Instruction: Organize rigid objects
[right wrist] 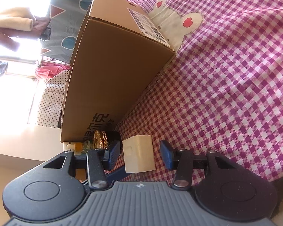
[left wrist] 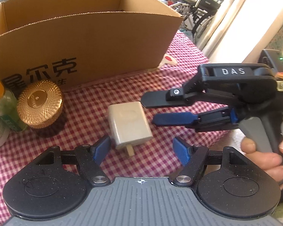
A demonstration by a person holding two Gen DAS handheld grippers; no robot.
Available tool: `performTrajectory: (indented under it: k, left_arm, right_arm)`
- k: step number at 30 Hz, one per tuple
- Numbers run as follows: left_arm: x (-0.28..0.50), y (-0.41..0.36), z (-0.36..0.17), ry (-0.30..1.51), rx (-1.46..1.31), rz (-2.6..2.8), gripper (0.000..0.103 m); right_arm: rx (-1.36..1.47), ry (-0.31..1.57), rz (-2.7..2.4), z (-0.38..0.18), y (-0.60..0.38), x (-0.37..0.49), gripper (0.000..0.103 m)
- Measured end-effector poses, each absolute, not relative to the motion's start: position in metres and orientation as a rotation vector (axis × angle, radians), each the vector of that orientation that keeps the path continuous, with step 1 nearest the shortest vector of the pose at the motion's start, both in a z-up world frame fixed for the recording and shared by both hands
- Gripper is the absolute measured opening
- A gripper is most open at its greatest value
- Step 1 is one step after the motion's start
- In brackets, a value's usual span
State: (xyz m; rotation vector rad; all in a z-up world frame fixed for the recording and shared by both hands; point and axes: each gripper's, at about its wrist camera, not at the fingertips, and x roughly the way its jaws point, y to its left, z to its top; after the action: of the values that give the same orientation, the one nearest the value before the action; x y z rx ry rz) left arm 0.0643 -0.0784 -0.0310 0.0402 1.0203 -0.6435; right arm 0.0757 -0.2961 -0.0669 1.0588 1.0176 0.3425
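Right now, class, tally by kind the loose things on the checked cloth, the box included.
White charger: 1
Gold-lidded jar: 1
Bottles: 2, at the left edge, partly cut off
Cardboard box: 1
Total: 5

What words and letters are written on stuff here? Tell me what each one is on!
"DAS": raised letters on the right gripper.
"尔克": big black characters on the cardboard box; its other characters are cut off or hidden.
Shipping label on the box: too small to read.
Bottle label: blurred.
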Motion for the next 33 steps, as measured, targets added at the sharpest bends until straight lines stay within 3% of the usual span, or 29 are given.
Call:
performTrajectory:
  k: [20, 33]
  left_arm:
    - [0.080, -0.078, -0.037, 0.969, 0.040, -0.647, 0.070]
    - [0.078, -0.068, -0.038, 0.939, 0.044, -0.624, 0.070]
  right_arm:
    - [0.997, 0.949, 0.447, -0.051, -0.266, 0.095, 0.053]
    - [1.021, 0.972, 0.447, -0.069, -0.262, 0.108, 0.049]
